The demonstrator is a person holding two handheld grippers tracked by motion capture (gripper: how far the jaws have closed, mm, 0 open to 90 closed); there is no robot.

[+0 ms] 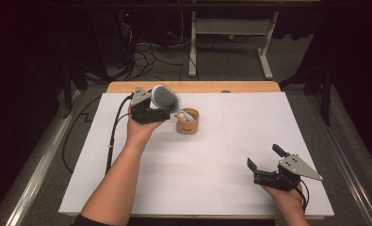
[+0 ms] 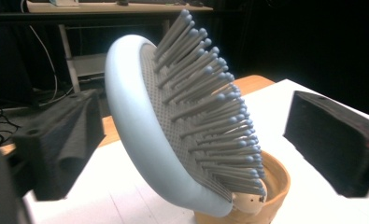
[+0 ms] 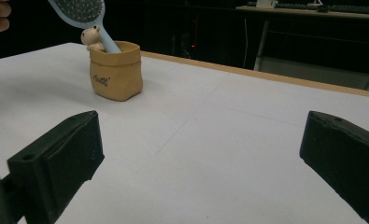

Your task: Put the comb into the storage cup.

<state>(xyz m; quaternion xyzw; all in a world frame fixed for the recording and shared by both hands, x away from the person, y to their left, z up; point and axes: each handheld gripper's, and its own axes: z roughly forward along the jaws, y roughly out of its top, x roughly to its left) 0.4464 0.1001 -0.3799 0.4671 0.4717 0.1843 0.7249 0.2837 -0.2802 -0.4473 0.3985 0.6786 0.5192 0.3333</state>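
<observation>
A light blue hairbrush with grey bristles stands handle-down in a small tan pot, leaning left. A little bear figure sits on the pot's rim. My left gripper is at the brush head. In the left gripper view the brush head is between the two spread jaws of the left gripper, and neither pad presses on it. My right gripper rests open near the table's front right with nothing in it. The right gripper view shows the pot, the bear and the brush far off beyond that gripper.
A white sheet covers the table, with a wooden edge at the back. A black cable trails off the left gripper over the table's left side. Cables and a white desk frame stand on the floor beyond.
</observation>
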